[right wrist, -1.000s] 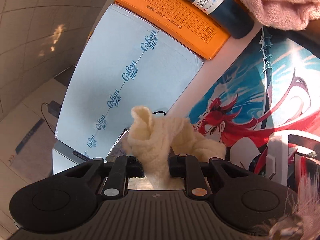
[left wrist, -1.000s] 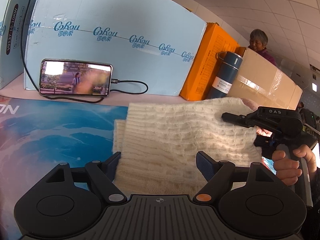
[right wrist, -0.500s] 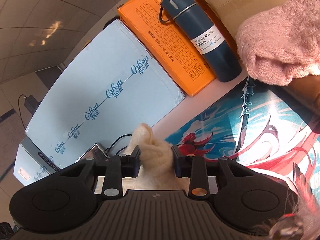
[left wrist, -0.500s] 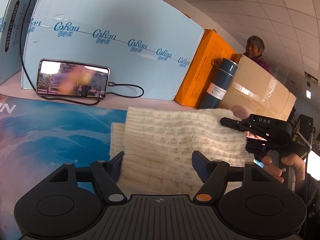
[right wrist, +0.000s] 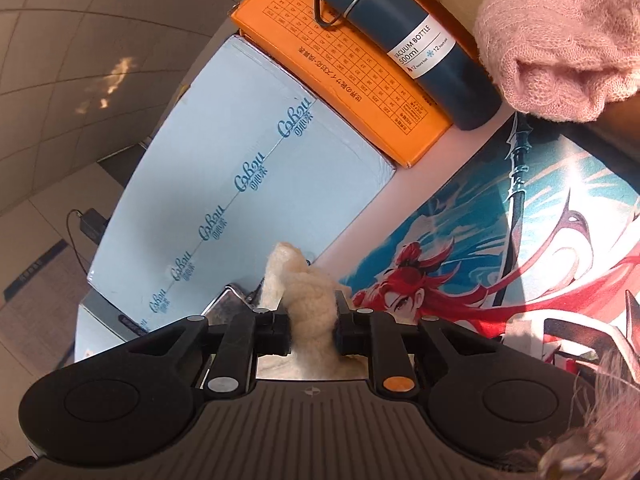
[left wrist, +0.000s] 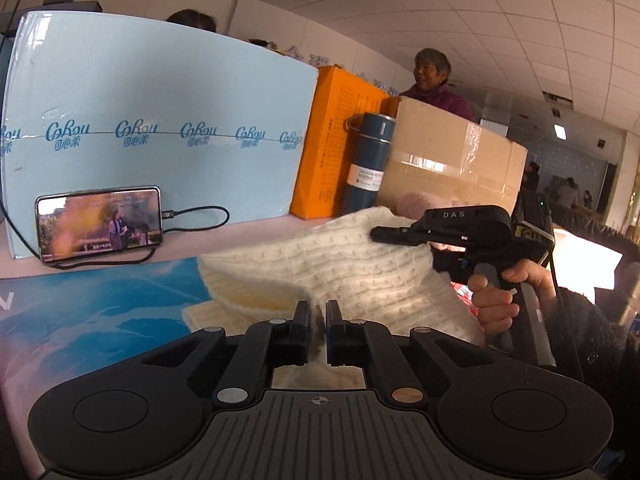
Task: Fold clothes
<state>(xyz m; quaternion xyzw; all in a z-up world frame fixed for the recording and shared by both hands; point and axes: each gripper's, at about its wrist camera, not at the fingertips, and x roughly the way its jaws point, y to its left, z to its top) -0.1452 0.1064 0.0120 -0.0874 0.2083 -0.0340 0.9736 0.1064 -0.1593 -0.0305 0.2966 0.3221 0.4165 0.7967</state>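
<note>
A cream knitted sweater (left wrist: 360,268) is held up off the printed desk mat (left wrist: 100,308). My left gripper (left wrist: 318,314) is shut on its near edge. My right gripper (right wrist: 312,322) is shut on a bunched cream corner (right wrist: 308,292); it also shows in the left wrist view (left wrist: 400,236), gripping the sweater's far right edge, raised above the mat. Part of the sweater still lies folded on the mat (left wrist: 240,304).
A phone (left wrist: 100,222) playing video leans on a light blue box (left wrist: 160,120). An orange box (left wrist: 336,140), a blue vacuum bottle (left wrist: 368,164) and a cardboard box (left wrist: 452,160) stand behind. A pink knit (right wrist: 560,36) lies at the far right. A woman stands beyond.
My left gripper closed on the sweater's near edge and rose. The right gripper kept its hold and lifted its corner, so the sweater hangs between both.
</note>
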